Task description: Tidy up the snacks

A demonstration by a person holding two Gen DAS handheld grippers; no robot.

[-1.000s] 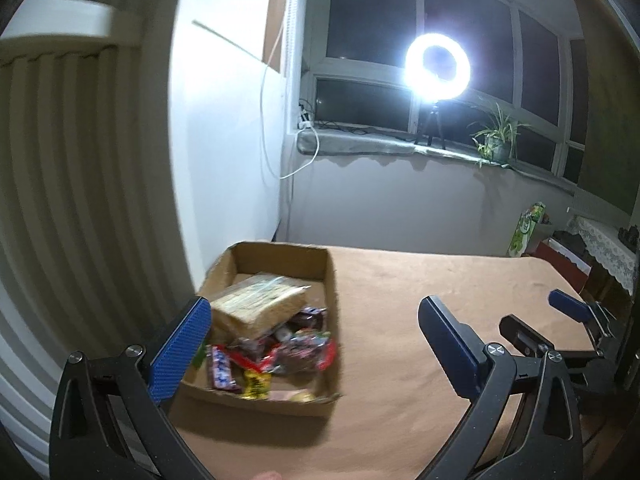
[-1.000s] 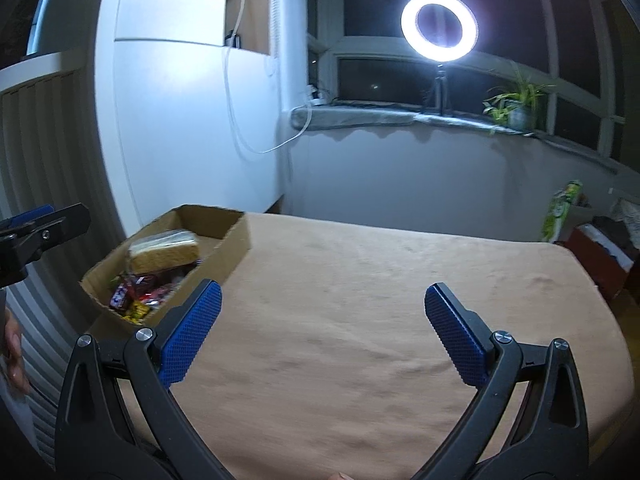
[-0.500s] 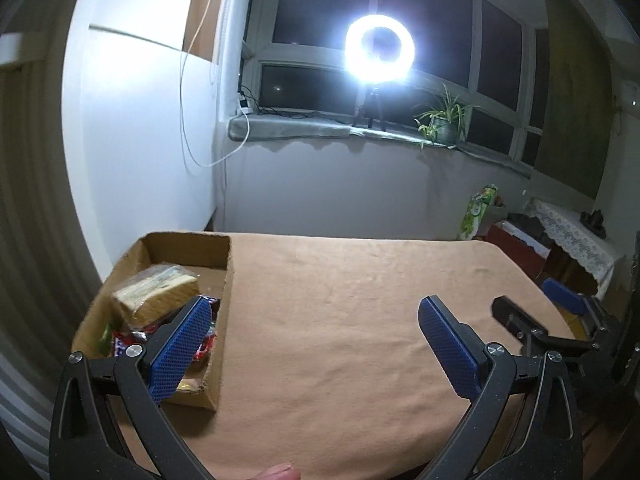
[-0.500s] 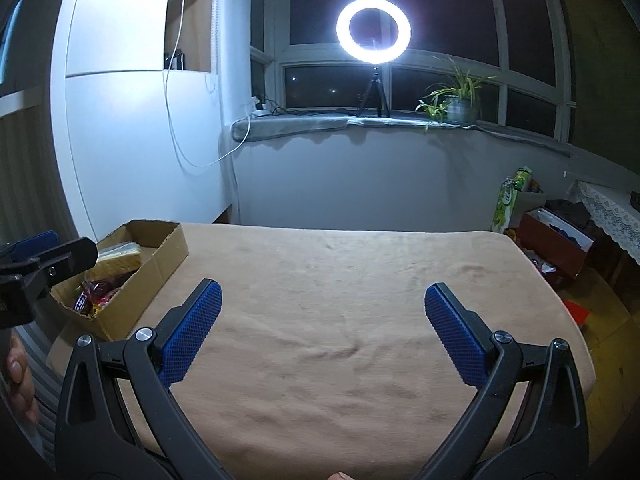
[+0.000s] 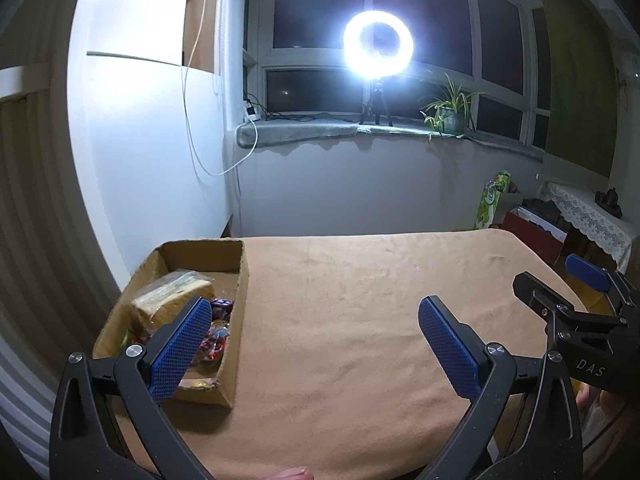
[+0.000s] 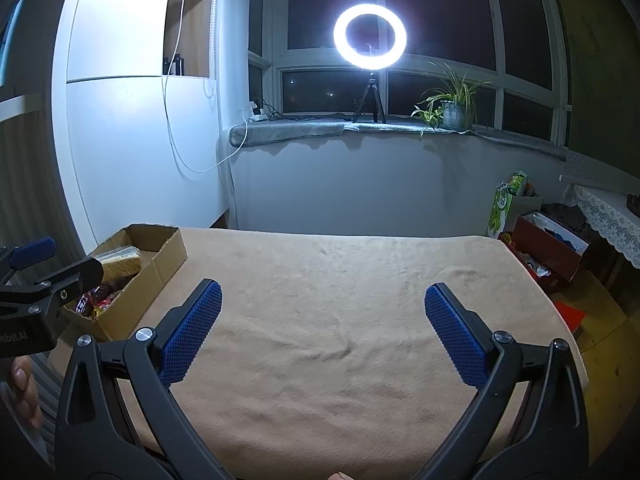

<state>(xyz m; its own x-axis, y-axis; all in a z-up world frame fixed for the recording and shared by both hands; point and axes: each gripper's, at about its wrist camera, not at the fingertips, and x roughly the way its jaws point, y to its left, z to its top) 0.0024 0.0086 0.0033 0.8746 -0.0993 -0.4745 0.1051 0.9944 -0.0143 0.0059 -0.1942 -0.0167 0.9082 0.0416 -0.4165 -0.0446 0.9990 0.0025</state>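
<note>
Both views have swung right since a second ago, shifting the cardboard box (image 5: 239, 304) toward 9 o'clock. The snacks (image 5: 176, 296) sit inside it on the tan tabletop (image 5: 360, 320). Left claw (image 5: 316, 344) and right claw (image 6: 324, 332) hover spread apart, empty.
</note>
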